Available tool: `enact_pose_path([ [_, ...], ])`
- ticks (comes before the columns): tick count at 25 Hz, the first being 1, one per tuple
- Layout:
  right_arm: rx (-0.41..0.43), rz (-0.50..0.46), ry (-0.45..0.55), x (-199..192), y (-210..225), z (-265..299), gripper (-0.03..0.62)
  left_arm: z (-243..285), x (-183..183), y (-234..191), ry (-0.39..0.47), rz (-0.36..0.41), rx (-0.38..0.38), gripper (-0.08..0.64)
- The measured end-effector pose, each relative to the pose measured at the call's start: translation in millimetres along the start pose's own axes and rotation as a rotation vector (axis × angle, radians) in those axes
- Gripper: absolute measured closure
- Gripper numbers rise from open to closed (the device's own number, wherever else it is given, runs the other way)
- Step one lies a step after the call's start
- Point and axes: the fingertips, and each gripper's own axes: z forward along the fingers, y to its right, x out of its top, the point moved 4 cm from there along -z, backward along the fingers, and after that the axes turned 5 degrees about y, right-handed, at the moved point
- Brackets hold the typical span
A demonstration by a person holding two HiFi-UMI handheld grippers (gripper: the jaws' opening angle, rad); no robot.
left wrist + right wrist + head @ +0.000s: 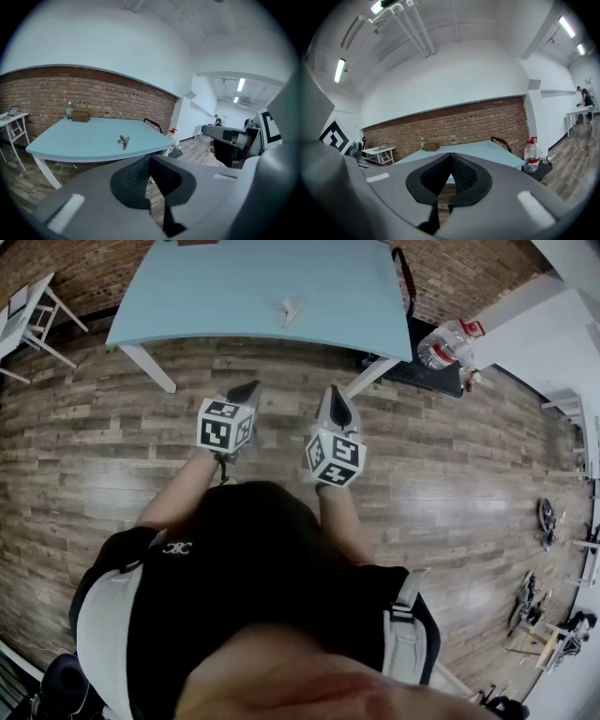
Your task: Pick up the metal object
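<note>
A small metal clip (289,309) lies on the light blue table (206,296), near its middle; it also shows as the metal clip (123,141) in the left gripper view. My left gripper (249,390) is shut and empty, held over the wooden floor short of the table's near edge. My right gripper (337,409) hangs beside it, jaws closed together with nothing between them. In the right gripper view the right gripper (450,161) points at the table (487,150); the clip is hidden there.
A clear water bottle (448,343) stands on a dark low stand right of the table. A brown box (81,116) and a green bottle (69,110) sit at the table's far edge. A white side table (28,315) stands at the left. Brick wall behind.
</note>
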Motion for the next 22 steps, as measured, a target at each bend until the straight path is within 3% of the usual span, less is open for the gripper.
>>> enact_pose_path([
  [22, 0.036, 0.066, 0.010, 0, 37, -24, 0.578, 9, -19, 36, -0.038, 0.021, 0.056, 0.558],
])
